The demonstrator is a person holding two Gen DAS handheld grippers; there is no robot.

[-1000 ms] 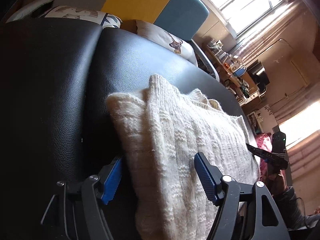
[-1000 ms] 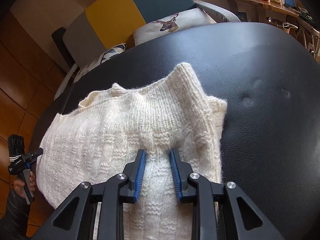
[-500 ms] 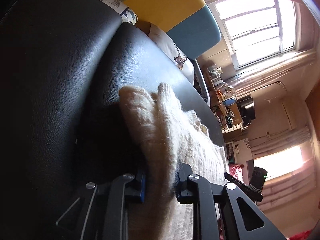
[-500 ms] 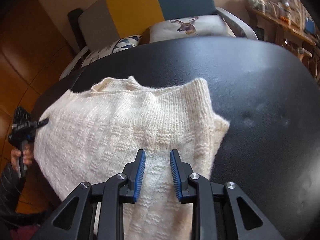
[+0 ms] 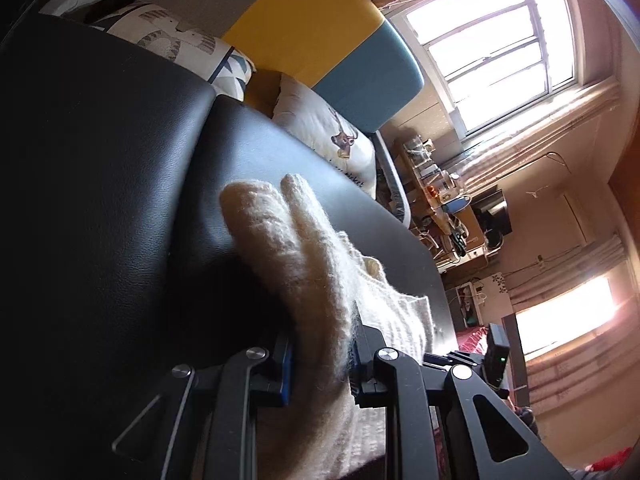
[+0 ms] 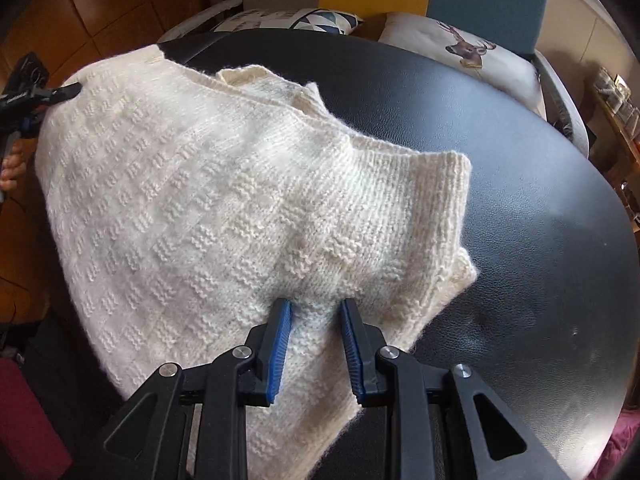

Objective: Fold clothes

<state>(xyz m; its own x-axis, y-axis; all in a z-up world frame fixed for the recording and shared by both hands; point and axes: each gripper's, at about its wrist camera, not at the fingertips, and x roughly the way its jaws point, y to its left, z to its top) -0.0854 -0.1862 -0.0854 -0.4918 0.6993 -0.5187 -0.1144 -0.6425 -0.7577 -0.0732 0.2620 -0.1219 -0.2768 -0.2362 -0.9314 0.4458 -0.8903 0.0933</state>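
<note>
We have the cream knitted sweater (image 6: 224,200) pinched at both ends and partly raised off the black padded surface (image 6: 520,184); on the left of the right wrist view the left gripper (image 6: 60,92) grips the far left edge, and near us the right gripper (image 6: 314,320) has its jaws narrowed onto a bunched ridge of knit, blue pads (image 6: 280,340) pressing either side. To fold well, we judge both ends should rise together and travel level, keeping the cloth taut enough not to sag, then lay edge on edge before letting go.

The left wrist view alone shows the left gripper (image 5: 320,356) up close: jaws have just been closing and now squeeze a thick roll of sweater (image 5: 296,264); it also shows the window (image 5: 500,52). The right wrist view alone shows the sweater's whole spread and a hand (image 6: 10,168) at the far left.
</note>
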